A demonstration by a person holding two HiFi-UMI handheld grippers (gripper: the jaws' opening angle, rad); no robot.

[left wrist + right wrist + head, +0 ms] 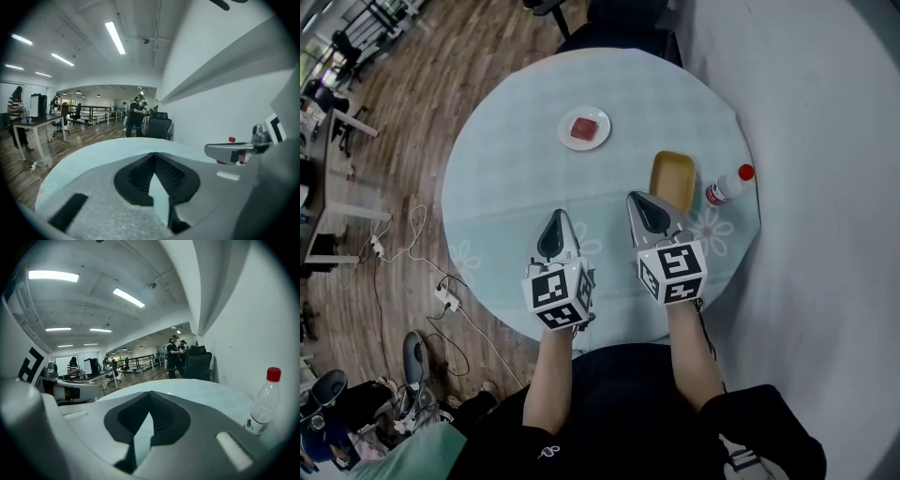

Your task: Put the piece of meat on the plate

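Observation:
A red piece of meat lies on a small white plate on the far side of the round table. Both grippers hover over the near half of the table, well short of the plate. My left gripper points toward the plate, its jaws shut and empty; in the left gripper view the tips meet with only tablecloth beyond them. To its right, my right gripper is also shut with nothing in it. Neither gripper view shows the plate or the meat.
A tan rectangular tray sits just beyond the right gripper. A clear bottle with a red cap lies near the table's right edge. The light blue tablecloth covers the table. Cables and a power strip lie on the floor at left.

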